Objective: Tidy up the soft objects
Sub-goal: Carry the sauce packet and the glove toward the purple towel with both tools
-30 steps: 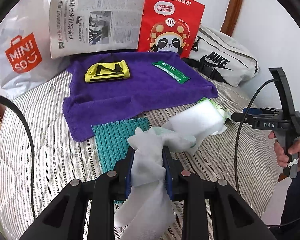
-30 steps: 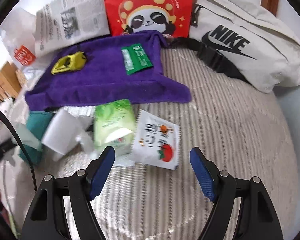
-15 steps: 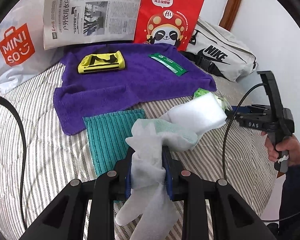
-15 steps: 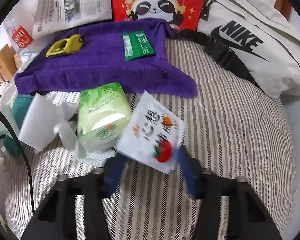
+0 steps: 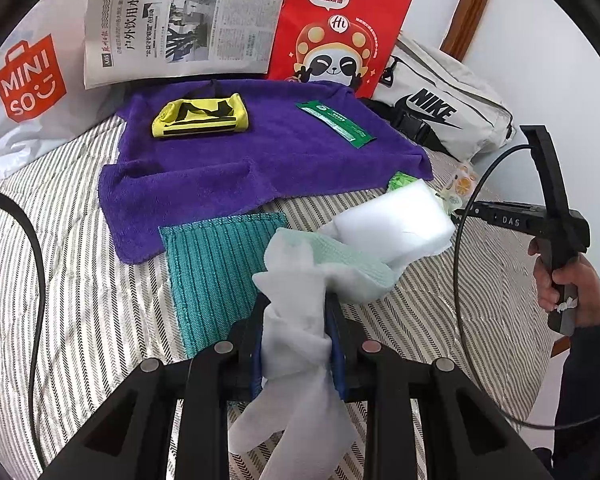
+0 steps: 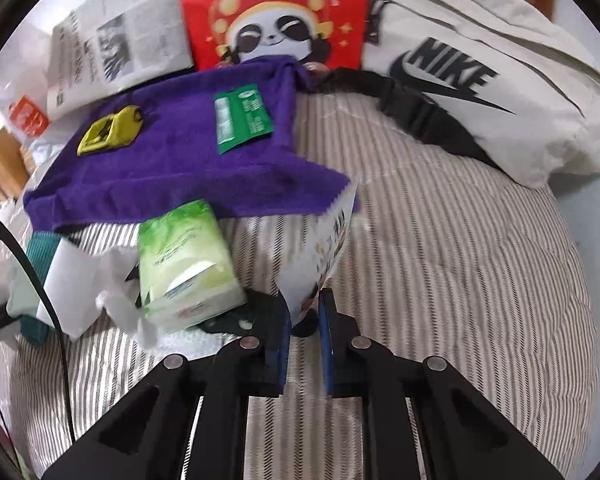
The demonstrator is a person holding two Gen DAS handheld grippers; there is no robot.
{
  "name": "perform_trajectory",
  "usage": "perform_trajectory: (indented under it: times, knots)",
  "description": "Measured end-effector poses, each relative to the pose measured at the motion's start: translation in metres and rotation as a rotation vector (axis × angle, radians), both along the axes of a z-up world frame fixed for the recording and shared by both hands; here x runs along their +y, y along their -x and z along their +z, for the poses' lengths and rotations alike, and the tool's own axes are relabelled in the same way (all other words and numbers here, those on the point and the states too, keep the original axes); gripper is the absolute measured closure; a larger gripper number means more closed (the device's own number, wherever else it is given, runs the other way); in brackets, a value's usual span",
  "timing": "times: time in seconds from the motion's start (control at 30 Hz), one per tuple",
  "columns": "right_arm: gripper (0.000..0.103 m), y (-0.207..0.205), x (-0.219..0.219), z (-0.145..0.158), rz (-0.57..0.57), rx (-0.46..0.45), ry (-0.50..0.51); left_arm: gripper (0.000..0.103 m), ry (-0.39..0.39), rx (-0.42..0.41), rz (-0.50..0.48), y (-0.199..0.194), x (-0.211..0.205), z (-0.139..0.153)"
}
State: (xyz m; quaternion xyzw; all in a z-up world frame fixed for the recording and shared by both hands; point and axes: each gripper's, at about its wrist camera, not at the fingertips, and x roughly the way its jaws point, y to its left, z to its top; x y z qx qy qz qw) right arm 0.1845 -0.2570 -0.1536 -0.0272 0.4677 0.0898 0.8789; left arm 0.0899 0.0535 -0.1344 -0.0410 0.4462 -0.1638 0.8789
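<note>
**Two grippers at work among soft goods on a striped bed**

The left gripper (image 5: 296, 336) is clenched on a bunched white cloth (image 5: 296, 320), whose loose end hangs below the fingers and whose upper folds lie over a pale green rag (image 5: 356, 264) and against a white sponge block (image 5: 396, 216). Beside it a teal ribbed cloth (image 5: 216, 268) lies flat on the striped quilt (image 5: 80, 280), its far edge touching a purple towel (image 5: 236, 176). On the towel rest a yellow pouch (image 5: 200, 118) and a green sachet (image 5: 334, 124), well apart.

The right gripper (image 6: 304, 320), held in a person's hand (image 5: 560, 280), is closing its jaws on a white snack packet (image 6: 324, 252), which stands tilted on edge between the blue pads. Just left of it lies a green tissue pack (image 6: 184, 264).

Behind, a newspaper (image 5: 184, 20), a red panda bag (image 5: 340, 28), a white Miniso bag (image 5: 24, 88) and a white Nike bag (image 6: 480, 92) line the wall.
</note>
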Motion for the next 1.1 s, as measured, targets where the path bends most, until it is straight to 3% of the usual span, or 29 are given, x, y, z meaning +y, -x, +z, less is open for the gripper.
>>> perform_trajectory:
  times: [0.27, 0.4, 1.1]
  knots:
    - [0.09, -0.019, -0.014, -0.006, -0.056, 0.008, -0.047, 0.077, -0.004, 0.007, -0.004, -0.002, -0.002, -0.003]
    - [0.096, -0.025, -0.017, -0.007, -0.06, 0.0, -0.07, 0.077, 0.003, 0.008, 0.002, -0.003, 0.0, -0.003]
    - [0.099, -0.003, -0.018, 0.023, -0.024, -0.08, -0.129, 0.081, 0.057, -0.008, 0.028, 0.001, 0.015, 0.014]
